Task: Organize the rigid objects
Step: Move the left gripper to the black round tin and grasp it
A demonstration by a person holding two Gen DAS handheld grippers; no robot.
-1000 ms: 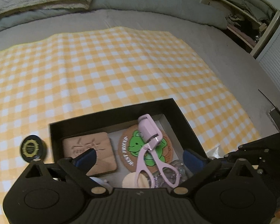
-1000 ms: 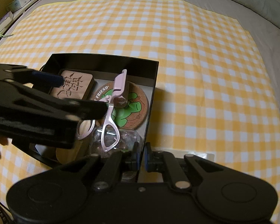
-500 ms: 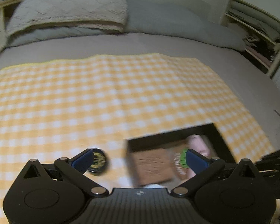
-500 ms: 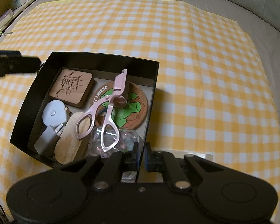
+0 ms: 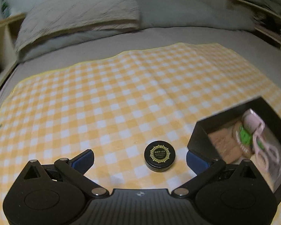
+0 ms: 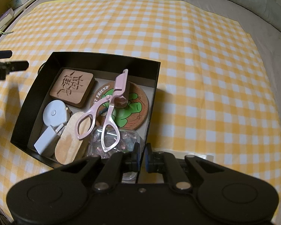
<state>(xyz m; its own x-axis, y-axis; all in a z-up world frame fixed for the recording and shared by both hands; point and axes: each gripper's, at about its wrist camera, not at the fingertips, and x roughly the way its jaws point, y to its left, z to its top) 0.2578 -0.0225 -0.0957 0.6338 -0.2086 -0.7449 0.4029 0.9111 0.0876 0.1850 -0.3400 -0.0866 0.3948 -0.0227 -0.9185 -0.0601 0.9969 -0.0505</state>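
Left tool wide open, holding nothing — small black round tin sits on the checked cloth between its fingertips, slightly right of centre. Probably light, rigid, slick; grip across the side wall. Right tool is pinched on the black box wall.

box: on the cloth
curler: in box, over the coaster
tin: on cloth, seemingly at box's 9 o'clock
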